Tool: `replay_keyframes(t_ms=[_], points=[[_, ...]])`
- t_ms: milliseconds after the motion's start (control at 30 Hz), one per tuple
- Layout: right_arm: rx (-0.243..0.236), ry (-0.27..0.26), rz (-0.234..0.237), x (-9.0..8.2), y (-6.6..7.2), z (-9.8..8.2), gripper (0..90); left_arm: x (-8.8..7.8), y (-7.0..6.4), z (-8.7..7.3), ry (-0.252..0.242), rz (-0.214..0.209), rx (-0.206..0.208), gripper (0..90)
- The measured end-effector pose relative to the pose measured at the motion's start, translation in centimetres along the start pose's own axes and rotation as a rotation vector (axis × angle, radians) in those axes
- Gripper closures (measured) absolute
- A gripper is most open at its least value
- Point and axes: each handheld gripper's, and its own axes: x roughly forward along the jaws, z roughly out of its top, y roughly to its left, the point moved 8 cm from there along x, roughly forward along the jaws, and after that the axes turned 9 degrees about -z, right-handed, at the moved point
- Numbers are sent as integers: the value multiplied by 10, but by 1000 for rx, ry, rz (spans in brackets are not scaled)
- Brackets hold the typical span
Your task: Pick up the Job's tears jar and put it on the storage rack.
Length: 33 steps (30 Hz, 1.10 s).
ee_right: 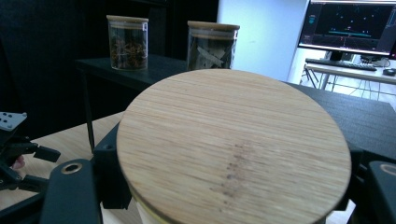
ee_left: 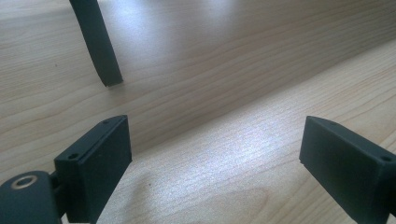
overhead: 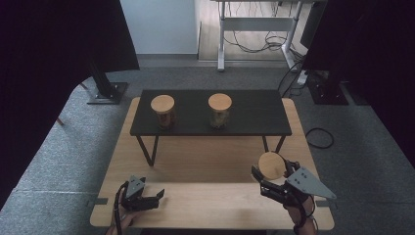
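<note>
right gripper [overhead: 272, 177]: lower right of the high view, jaws closed on a jar with a round wooden lid [overhead: 271, 165]; pads pressed on both sides just under the lid.
held jar: sat between the jaws over the lower right part of the wooden table [overhead: 205, 166], in front of the black shelf [overhead: 254, 112]. Whether its base touched the table, could not tell.
right gripper view: lid [ee_right: 233, 144] took up the centre and bottom of the frame, black jaws flanking it at lower left and lower right. Glass body barely visible under the rim; contents not readable.
left gripper [overhead: 155, 197]: lower left of the high view, low over the table's near edge, jaws spread wide with nothing between them.
left gripper view: both pads [ee_left: 95, 170] stood far apart at the bottom corners, bare wood grain [ee_left: 219, 154] between them, one black shelf leg [ee_left: 98, 44] at upper left.
shelf: black, on thin legs, across the far half of the table in the middle of the high view.
jars on shelf: two, both lidded and upright. left jar [overhead: 163, 111] centre-left, right jar [overhead: 219, 109] near the middle, well apart. In the right gripper view they showed at top left [ee_right: 127, 42] and top centre [ee_right: 212, 44], dark contents inside.
gap between grippers: well apart, at opposite lower corners of the table.
background: monitor [ee_right: 350, 28] at upper right of the right gripper view, grey carpet [overhead: 63, 152] around the table.
</note>
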Motion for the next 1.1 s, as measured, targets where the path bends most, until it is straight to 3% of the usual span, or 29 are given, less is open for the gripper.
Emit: replay_keyframes(t_ms=[467,1100], points=[[6,-27,4,4,-2,14,245,0,-1,0,3,0,5,83],[-25,-52,24,10,2,40,245,0,-1,0,4,-1,4,83]])
